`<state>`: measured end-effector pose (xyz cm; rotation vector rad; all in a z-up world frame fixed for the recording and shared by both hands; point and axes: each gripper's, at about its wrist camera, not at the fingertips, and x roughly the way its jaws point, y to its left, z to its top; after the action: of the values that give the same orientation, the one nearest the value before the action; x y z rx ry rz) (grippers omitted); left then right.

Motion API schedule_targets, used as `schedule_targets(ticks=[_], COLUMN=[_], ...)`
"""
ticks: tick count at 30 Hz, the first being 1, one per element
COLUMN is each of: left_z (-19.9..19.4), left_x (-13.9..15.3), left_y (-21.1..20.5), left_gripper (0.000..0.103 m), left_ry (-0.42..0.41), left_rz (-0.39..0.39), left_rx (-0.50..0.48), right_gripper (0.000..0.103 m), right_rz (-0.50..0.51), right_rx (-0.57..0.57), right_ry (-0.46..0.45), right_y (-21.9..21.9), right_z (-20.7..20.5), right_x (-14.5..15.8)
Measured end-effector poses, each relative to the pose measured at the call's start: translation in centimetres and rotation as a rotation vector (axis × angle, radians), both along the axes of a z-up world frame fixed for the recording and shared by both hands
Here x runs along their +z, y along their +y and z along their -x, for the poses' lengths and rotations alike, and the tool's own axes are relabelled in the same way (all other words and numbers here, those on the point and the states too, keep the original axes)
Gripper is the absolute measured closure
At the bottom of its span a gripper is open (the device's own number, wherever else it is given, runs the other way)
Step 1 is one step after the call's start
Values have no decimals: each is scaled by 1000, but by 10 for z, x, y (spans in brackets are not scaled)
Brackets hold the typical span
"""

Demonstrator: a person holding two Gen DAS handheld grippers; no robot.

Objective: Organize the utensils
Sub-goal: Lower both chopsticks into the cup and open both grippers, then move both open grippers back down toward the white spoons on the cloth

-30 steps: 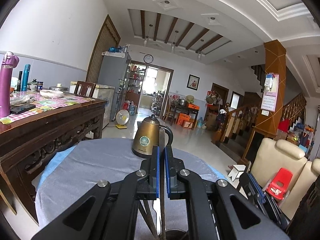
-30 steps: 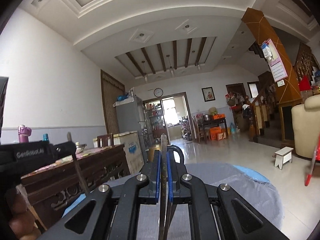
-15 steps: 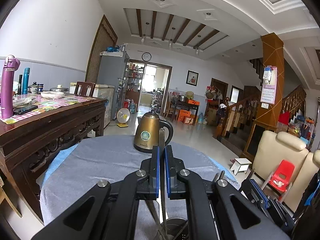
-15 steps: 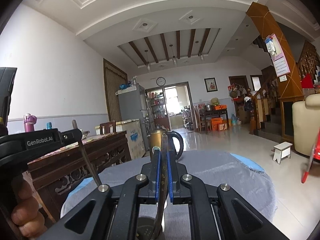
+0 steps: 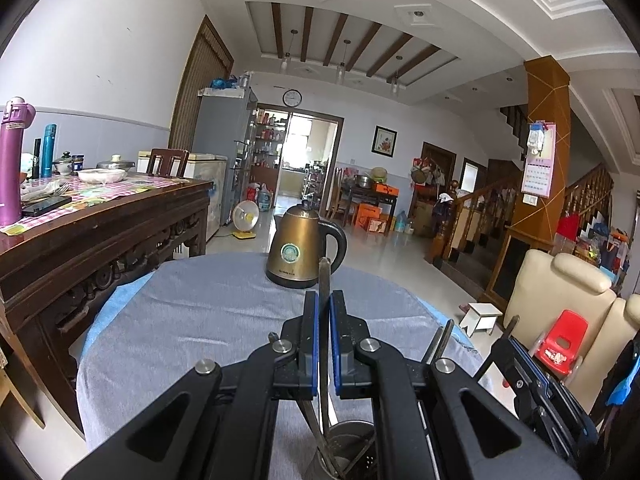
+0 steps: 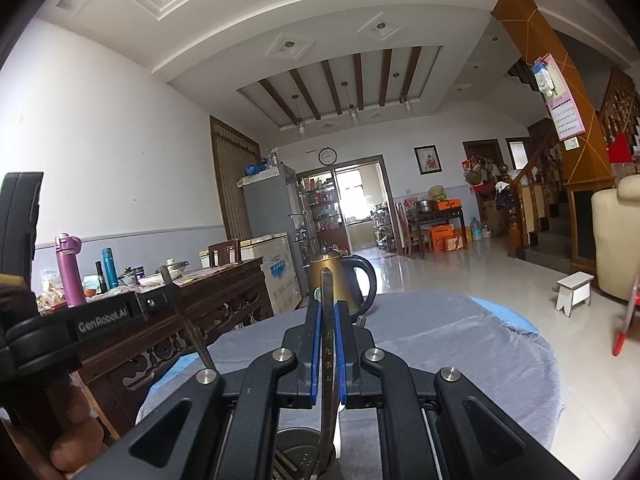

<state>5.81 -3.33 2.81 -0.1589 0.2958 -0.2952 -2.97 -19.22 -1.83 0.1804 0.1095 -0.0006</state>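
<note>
My left gripper (image 5: pixel 324 304) is shut on a thin dark chopstick (image 5: pixel 323 276) that stands upright; its lower end reaches into a metal utensil holder (image 5: pixel 348 452) below the fingers. My right gripper (image 6: pixel 327 312) is shut on another dark chopstick (image 6: pixel 326 292) with gold characters, also upright over the metal holder (image 6: pixel 300 448). Several other utensils lean inside the holder. The right gripper shows at the right edge of the left wrist view (image 5: pixel 516 348); the left one shows at the left of the right wrist view (image 6: pixel 132 312), still pinching its chopstick (image 6: pixel 184 316).
A round table under a grey cloth (image 5: pixel 192 320) carries a bronze kettle (image 5: pixel 298 252) at its far side. A carved wooden table (image 5: pixel 92 232) with bottles and dishes stands to the left. A cream armchair (image 5: pixel 560 300) and red child chair (image 5: pixel 564 340) stand right.
Both grippers have tilted down and lowered; the table, kettle and metal holder have come further into view. Each chopstick now reaches down into the holder. Both stay shut.
</note>
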Motion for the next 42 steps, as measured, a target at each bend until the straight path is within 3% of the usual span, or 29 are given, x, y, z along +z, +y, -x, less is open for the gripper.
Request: schedule_targets(ticks=[4, 8, 11, 12, 14, 16, 19, 22, 28, 42], left_z=[-1, 1, 3, 3, 4, 5, 7, 9, 8, 4], left_x=[0, 1, 3, 3, 4, 5, 5, 6, 8, 5], left_y=[1, 5, 9, 10, 13, 14, 15, 19, 28, 56], left_gripper=[96, 72, 68, 67, 61, 60, 57, 52, 48, 31], left_ry=[1, 0, -12, -14, -16, -21, -22, -26, -28, 2], left_rz=[-10, -4, 1, 4, 10, 12, 10, 17, 34, 46], left_rx=[-1, 9, 21, 24, 30, 35, 44, 56, 81, 170], right_gripper=[95, 94, 92, 89, 65, 61, 61, 61, 61, 60], right_rz=[-16, -21, -39, -45, -73, -98, -91, -138, -185, -305], right_rx=[28, 56, 73, 80, 96, 110, 147, 133, 23, -103], right_ry=[11, 28, 52, 59, 75, 71, 100, 66, 19, 215], right_y=[-2, -3, -7, -9, -15, -19, -21, -34, -69, -129], right_z=[-3, -7, -11, -11, -14, -15, -19, -14, -7, -34], right_x=[1, 1, 1, 1, 3, 3, 3, 8, 16, -15])
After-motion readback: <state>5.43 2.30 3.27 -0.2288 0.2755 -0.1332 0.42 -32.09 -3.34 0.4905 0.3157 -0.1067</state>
